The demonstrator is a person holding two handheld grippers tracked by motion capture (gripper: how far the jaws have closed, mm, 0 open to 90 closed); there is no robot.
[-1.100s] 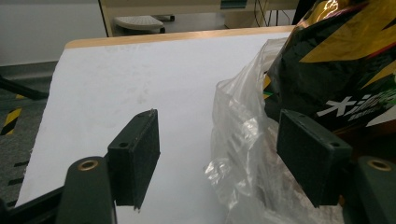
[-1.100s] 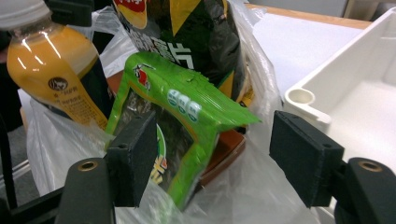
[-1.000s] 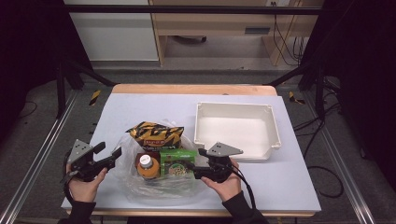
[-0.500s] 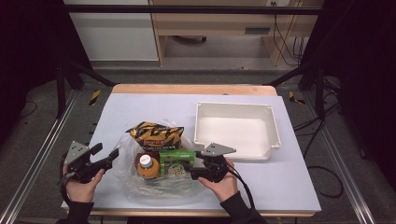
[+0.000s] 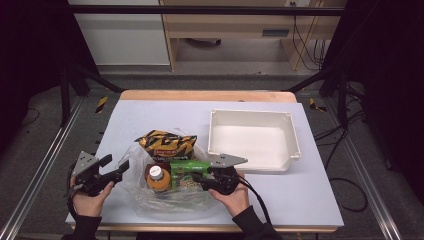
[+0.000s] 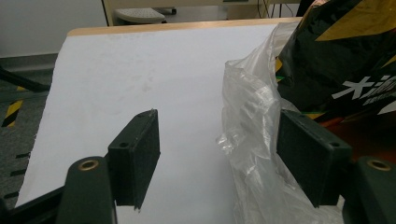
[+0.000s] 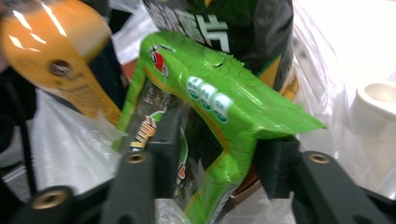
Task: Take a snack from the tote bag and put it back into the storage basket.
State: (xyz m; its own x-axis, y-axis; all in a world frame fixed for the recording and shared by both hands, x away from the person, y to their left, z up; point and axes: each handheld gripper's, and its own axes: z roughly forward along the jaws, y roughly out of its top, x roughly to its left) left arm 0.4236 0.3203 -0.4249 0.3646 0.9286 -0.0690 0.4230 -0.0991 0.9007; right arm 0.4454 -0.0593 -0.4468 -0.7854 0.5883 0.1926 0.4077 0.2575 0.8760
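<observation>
A clear plastic bag lies at the table's front, holding a black-and-yellow chip bag, an orange bottle and a green snack packet. My right gripper reaches into the bag from the right. In the right gripper view its jaws press both sides of the green packet, with the orange bottle to the upper left. My left gripper stands open at the bag's left edge. In the left gripper view, crumpled plastic lies against the right jaw, beside the chip bag.
A white rectangular tray sits at the right, just behind my right gripper. The pale blue table cover is bare at the back and left. Dark frame legs and cables stand beyond the table edges.
My right gripper has pushed left into the bag onto the green packet. My left gripper has shifted slightly right toward the bag's edge.
</observation>
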